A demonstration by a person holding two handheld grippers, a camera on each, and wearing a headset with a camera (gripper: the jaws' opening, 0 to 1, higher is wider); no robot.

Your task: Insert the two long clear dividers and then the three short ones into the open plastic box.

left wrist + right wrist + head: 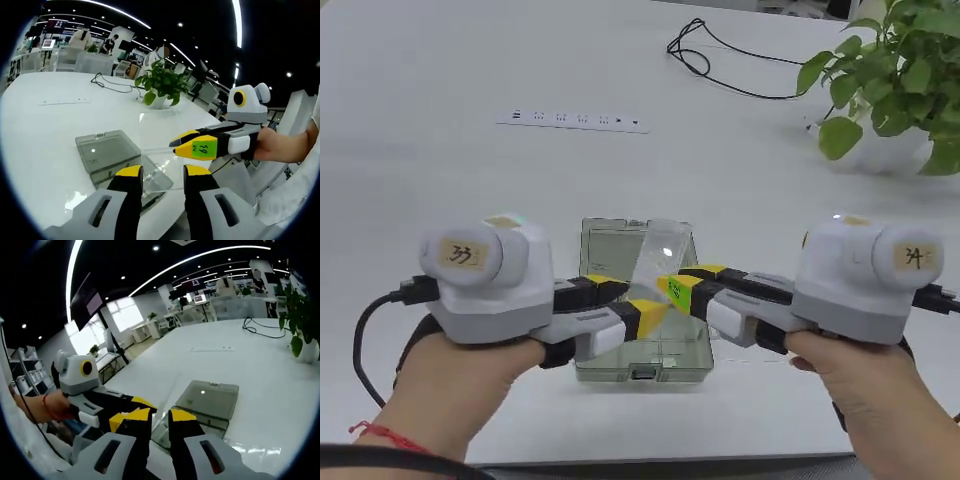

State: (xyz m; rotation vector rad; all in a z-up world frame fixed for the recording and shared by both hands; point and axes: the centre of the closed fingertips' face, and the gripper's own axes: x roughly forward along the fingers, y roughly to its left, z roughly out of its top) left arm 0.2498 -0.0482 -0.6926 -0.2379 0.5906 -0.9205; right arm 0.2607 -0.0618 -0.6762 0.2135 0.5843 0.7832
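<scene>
The open clear plastic box (682, 358) lies on the white table in front of me, its lid (620, 245) folded flat behind it. A clear divider (660, 258) stands tilted over the box. My right gripper (678, 282) is shut on it from the right. In the right gripper view my own jaws (159, 419) pinch the sheet's edge (167, 405) above the box lid (210, 397). My left gripper (628, 300) is open, its jaws spread to either side of the divider's lower part (162, 167). The left gripper view shows the right gripper (182, 145) holding the sheet.
A white power strip (575, 120) lies at the back of the table. A black cable (720, 60) loops at the back right beside a potted plant (900, 70). The table's front edge runs just below my hands. Office desks and people stand in the distance.
</scene>
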